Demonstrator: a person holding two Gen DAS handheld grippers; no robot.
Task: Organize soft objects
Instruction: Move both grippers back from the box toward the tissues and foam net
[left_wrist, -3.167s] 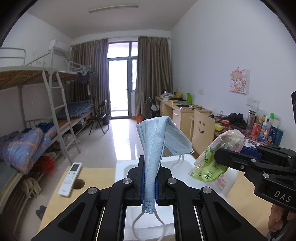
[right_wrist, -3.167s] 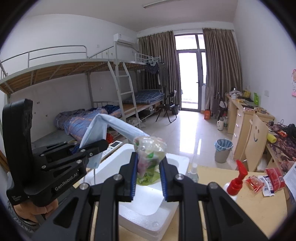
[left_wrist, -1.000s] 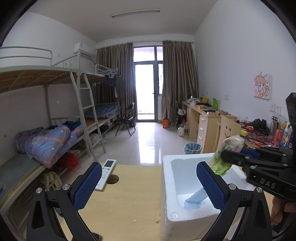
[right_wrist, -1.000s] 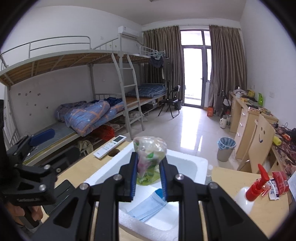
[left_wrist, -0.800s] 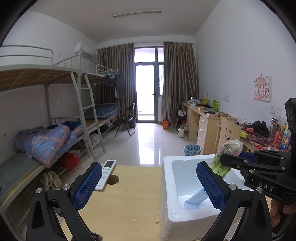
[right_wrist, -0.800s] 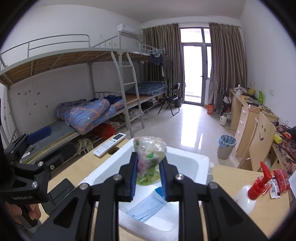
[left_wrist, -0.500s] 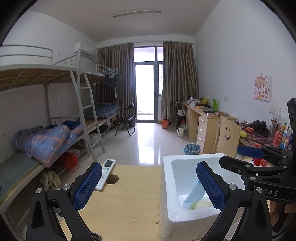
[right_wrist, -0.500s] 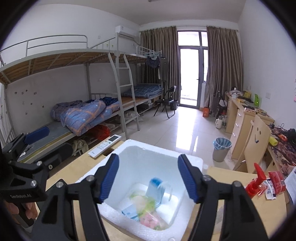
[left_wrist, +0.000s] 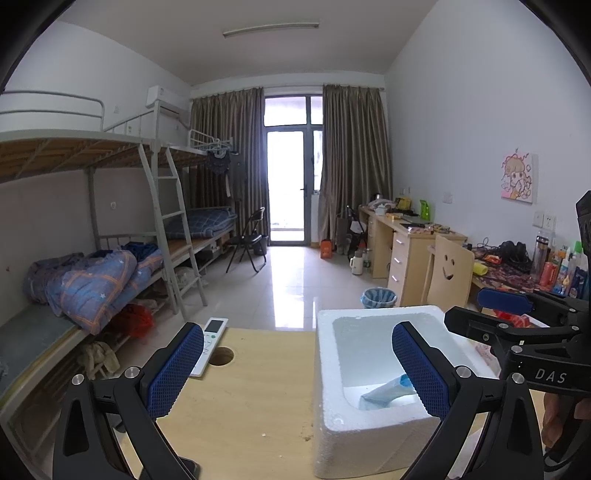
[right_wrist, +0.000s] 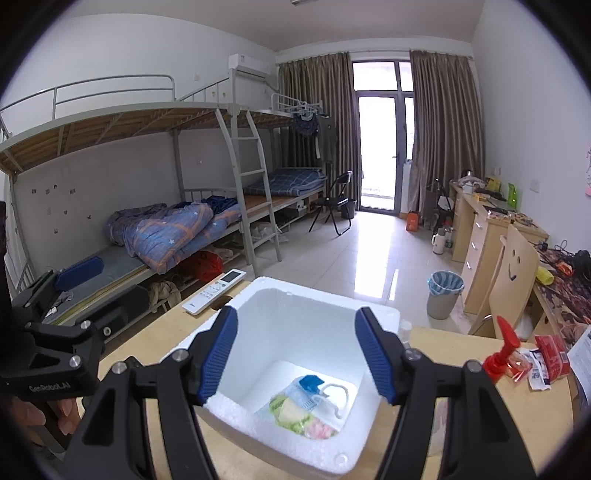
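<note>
The white foam box stands on the wooden desk, close to its far edge. Inside it, on the bottom, lie a blue face mask and a soft green and pink packet, touching each other. From the left wrist view only a blue corner of the mask shows over the box wall.

The right gripper hovers above the box with its fingers spread wide and nothing between them. The left gripper has its fingers spread too, and it is empty.

I judge that both soft things are now stored, so this part of the task looks done. A white remote control lies at the far edge of the desk, and a red spray bottle with some small packets is near the right edge. I see no other soft object on the desk.
</note>
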